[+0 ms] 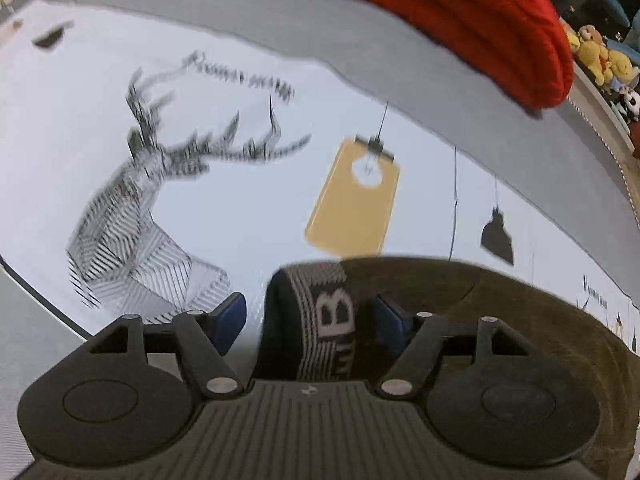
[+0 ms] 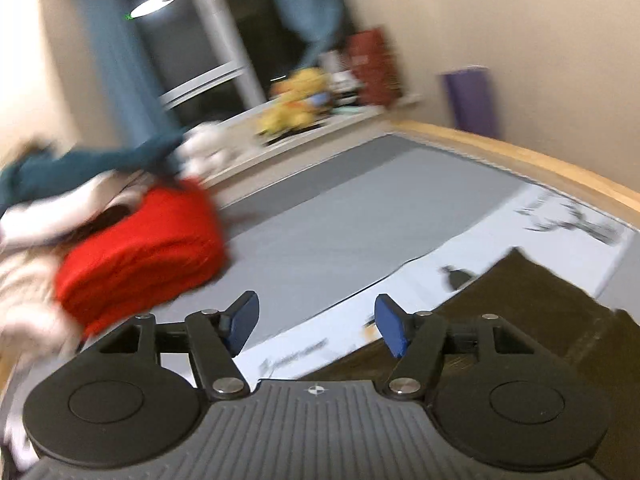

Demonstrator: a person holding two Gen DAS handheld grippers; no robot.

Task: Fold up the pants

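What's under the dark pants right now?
The dark pants lie on the white printed sheet, beside its yellow tag print. Whatever print sits beneath them is covered.

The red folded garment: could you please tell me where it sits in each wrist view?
Left wrist: red folded garment at top right, on the grey sheet.
Right wrist: it lies at left, mid-height.
Shared landmark: the yellow plush toys behind it.
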